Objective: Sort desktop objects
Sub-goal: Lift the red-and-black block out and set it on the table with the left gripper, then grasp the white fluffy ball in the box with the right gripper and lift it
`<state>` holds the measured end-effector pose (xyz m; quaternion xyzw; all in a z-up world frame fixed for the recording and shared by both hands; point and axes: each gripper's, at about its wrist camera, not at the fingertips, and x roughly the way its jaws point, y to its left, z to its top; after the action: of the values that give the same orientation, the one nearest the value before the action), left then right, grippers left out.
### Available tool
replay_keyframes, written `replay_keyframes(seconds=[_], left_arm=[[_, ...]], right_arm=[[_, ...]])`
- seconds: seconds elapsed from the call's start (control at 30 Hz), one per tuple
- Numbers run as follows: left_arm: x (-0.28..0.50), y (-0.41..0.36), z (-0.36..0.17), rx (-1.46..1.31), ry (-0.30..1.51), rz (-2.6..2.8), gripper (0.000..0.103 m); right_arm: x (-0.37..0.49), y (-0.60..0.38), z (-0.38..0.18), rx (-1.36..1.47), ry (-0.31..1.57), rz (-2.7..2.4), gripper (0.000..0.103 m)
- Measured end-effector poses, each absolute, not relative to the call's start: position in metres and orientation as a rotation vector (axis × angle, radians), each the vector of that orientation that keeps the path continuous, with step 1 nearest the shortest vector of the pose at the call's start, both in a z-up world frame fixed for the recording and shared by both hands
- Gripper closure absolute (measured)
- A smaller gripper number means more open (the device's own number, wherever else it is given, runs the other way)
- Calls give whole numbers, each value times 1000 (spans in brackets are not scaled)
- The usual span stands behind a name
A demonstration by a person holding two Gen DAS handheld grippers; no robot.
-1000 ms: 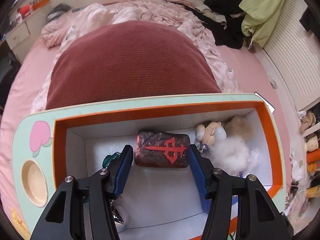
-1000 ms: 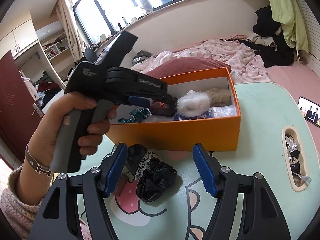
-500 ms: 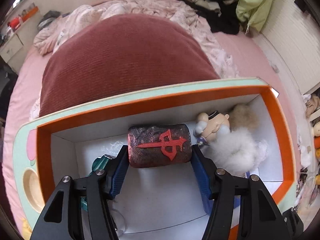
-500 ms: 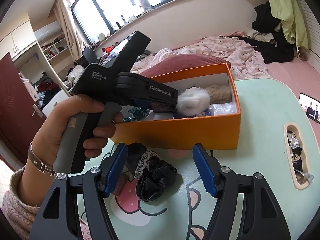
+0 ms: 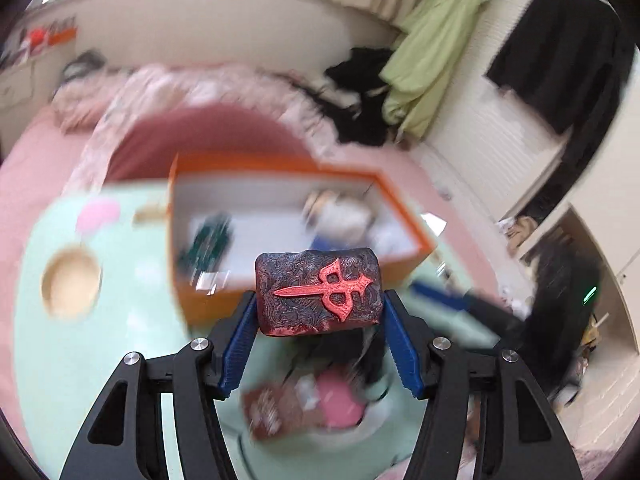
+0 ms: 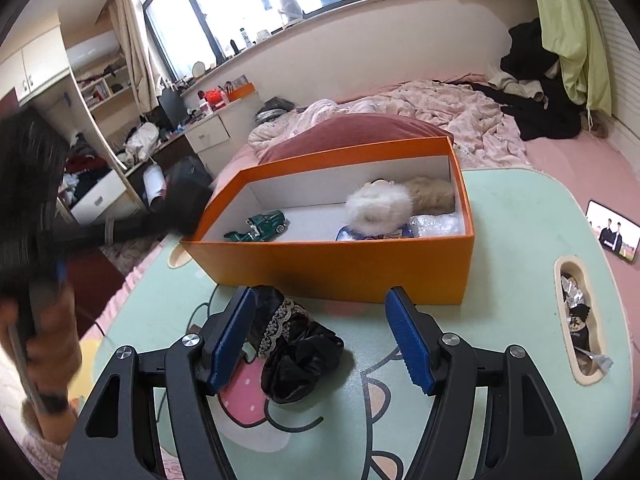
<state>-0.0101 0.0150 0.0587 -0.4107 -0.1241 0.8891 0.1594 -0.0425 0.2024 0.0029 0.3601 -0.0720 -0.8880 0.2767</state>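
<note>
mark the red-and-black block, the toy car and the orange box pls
red-and-black block (image 5: pixel 318 292): left wrist view, front face with the red emblem.
toy car (image 6: pixel 264 225): right wrist view, green body.
orange box (image 6: pixel 340 270): right wrist view, near outer wall.

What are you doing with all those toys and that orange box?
A person is sorting things on a green table with a grabbing tool in each hand. The left tool grips a dark block with a red mark, out in front of the orange box. The right tool hangs open over a black cloth bundle. A toy car and fluffy toys sit inside the box.
</note>
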Motion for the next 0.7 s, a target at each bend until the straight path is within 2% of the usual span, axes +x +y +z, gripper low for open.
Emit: replay_keyframes(seconds=[0.13,0.23,0.37,0.47,0.7], left_arm=[[-4,5,24,-1244,-390,2543,43],[-3,8,7,-1294,-374,2534,42],[-10,15,5,-1284,-334,2595,35],[-7,14,11,-1228,-352,2608,27],[0,4,23,-1176,-393,2665,23]], right_arm=[[-40,199,14,948,-138,-2385,35],[-50,205,42,896,-183,-2373,35],[-99,197,67,1031,-121,-2402,35],[-132,178,60,1189,-64,-2352,35],[-171,138,17,1412,222,-2392,37]])
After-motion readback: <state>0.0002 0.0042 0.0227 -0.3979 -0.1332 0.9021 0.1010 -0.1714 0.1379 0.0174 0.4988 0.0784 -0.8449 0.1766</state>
